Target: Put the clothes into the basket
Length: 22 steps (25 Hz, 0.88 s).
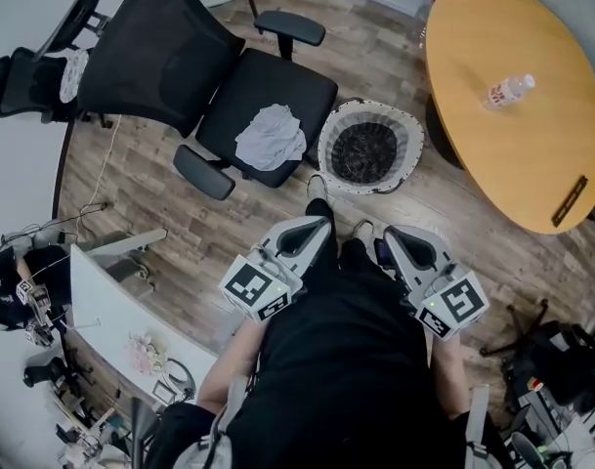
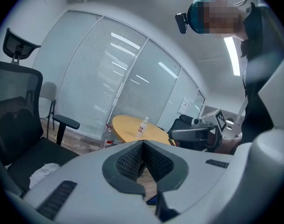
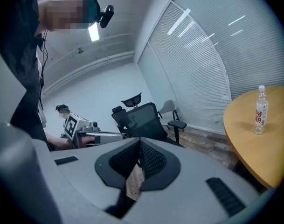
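On the wood floor, near centre: basket [image 1: 326, 154], round, pale lacy rim, dark inside; no garment can be made out in it. It stands just right of the office chair and just beyond the person's shoes.

Left of the basket: office chair [image 1: 287, 81], black, mesh back, two armrests. On its seat, toward the near edge: clothes [image 1: 271, 137], one crumpled pale grey-white piece, lying loose, apart from the basket and from both grippers. The left gripper view shows the same piece at lower left [image 2: 44, 171].

Near, at the person's waist:
- left gripper [image 1: 321, 226], grey shell, marker cube at its rear. Its ribbed pads meet at the tips [image 2: 142, 143]; nothing lies between them.
- right gripper [image 1: 393, 234], same build, beside the left one and a little apart from it. Pads together at the tips [image 3: 139, 142]; nothing held.

Both point toward the basket and the chair, short of either.

Right side: round table [image 1: 512, 164], tan wood top. On it, toward the far edge: water bottle [image 1: 509, 91], clear, red label. A dark strip lies near the table's near right edge.

Far left: second black chair [image 1: 23, 71], with a pale item on it.
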Each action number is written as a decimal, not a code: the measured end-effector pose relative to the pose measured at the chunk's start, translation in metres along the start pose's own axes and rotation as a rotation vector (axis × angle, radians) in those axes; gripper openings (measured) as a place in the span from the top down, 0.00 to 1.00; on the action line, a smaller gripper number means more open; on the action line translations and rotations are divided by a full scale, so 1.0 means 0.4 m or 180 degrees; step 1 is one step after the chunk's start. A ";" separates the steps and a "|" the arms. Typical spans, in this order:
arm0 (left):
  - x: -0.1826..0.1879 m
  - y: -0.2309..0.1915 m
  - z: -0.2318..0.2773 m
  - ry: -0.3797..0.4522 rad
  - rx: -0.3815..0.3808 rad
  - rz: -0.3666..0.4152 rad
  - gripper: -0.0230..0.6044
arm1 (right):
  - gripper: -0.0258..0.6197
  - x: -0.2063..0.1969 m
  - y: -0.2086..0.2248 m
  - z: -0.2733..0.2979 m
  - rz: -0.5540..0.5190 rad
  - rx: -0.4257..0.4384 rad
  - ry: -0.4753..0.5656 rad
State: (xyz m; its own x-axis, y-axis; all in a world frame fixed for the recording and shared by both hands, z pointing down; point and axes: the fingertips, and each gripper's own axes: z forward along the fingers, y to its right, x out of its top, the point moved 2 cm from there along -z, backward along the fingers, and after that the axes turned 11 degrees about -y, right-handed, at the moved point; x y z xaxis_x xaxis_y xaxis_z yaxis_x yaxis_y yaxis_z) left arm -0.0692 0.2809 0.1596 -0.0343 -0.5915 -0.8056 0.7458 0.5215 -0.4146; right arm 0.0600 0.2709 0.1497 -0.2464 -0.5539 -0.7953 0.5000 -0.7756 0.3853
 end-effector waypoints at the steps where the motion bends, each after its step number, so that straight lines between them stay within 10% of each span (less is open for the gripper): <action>1: 0.007 -0.025 0.007 -0.0015 -0.0006 0.0015 0.95 | 0.93 0.011 0.003 0.015 0.0008 -0.0009 -0.0017; 22: -0.048 -0.478 0.091 -0.0630 -0.0099 0.0089 0.93 | 0.93 0.155 0.028 0.356 0.0158 -0.0132 -0.0430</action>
State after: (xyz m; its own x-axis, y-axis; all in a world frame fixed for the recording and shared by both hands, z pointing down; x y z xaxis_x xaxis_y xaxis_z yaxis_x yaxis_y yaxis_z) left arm -0.1871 0.1702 0.2698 0.1198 -0.6843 -0.7193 0.7236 0.5562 -0.4086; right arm -0.0679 0.1845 0.1714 -0.3286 -0.6292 -0.7044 0.5476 -0.7346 0.4007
